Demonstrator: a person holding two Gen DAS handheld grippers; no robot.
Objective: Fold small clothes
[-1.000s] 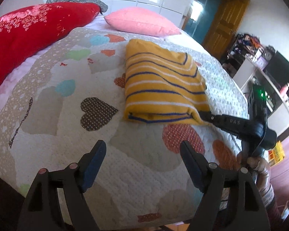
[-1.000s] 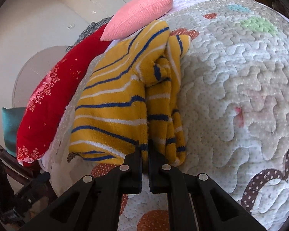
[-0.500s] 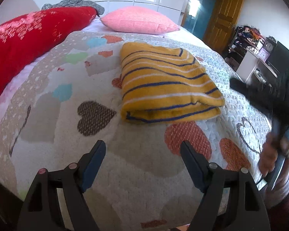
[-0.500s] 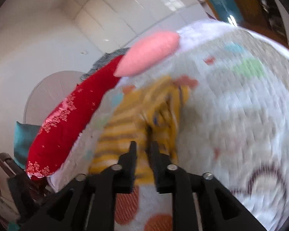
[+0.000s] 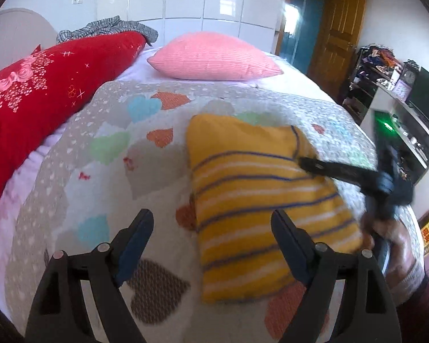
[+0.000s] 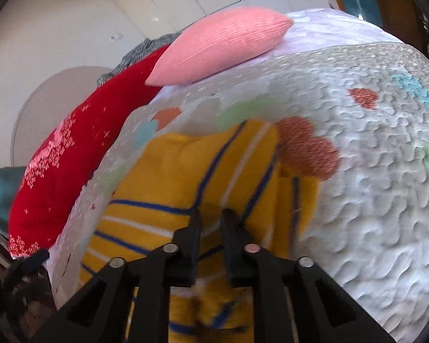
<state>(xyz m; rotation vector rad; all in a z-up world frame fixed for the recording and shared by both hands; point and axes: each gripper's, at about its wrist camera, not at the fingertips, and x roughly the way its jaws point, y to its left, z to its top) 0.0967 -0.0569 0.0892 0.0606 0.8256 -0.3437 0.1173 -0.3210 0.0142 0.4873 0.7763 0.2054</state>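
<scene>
The left tongs (image 5: 211,234) hang wide open and empty over the heart-patterned quilt (image 5: 105,154); the right tongs (image 6: 210,223) (nearly closed) rest on the folded yellow striped shirt (image 6: 168,188), grip unclear.

Bright daylight fills both views, with glare on the glossy wall tiles (image 5: 220,3). Fisheye bending curves the edges into dark corners. Motion blur smears the yellow garment (image 6: 203,171) and the right gripper (image 5: 309,165) (its tips especially).
</scene>
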